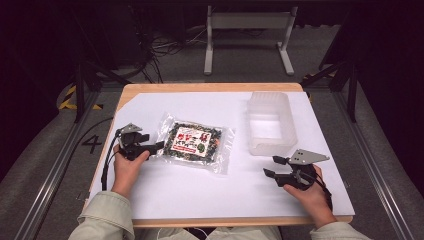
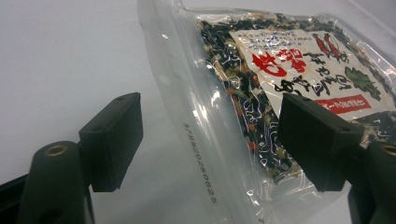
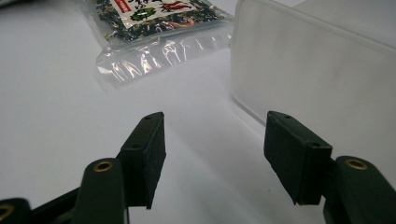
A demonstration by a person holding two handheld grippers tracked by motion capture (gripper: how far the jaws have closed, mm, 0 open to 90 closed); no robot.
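A clear plastic bag (image 1: 194,141) of dark dried bits with a white and red label lies flat on the white sheet, left of centre. My left gripper (image 1: 152,141) is at the bag's left edge and is open. In the left gripper view the bag (image 2: 280,70) has its sealed clear edge lying between the wide-apart jaws of the left gripper (image 2: 212,135), and nothing is pinched. My right gripper (image 1: 271,166) rests open on the sheet just in front of a translucent bin (image 1: 270,122). In the right gripper view nothing lies inside the right gripper (image 3: 215,149); the bin's wall (image 3: 317,70) stands ahead right and the bag (image 3: 154,28) ahead left.
The white sheet (image 1: 200,190) covers most of a wooden table (image 1: 210,87), whose rim shows at the back and front. The translucent bin is empty. On the dark floor beyond the table are cables and a white metal frame (image 1: 247,37).
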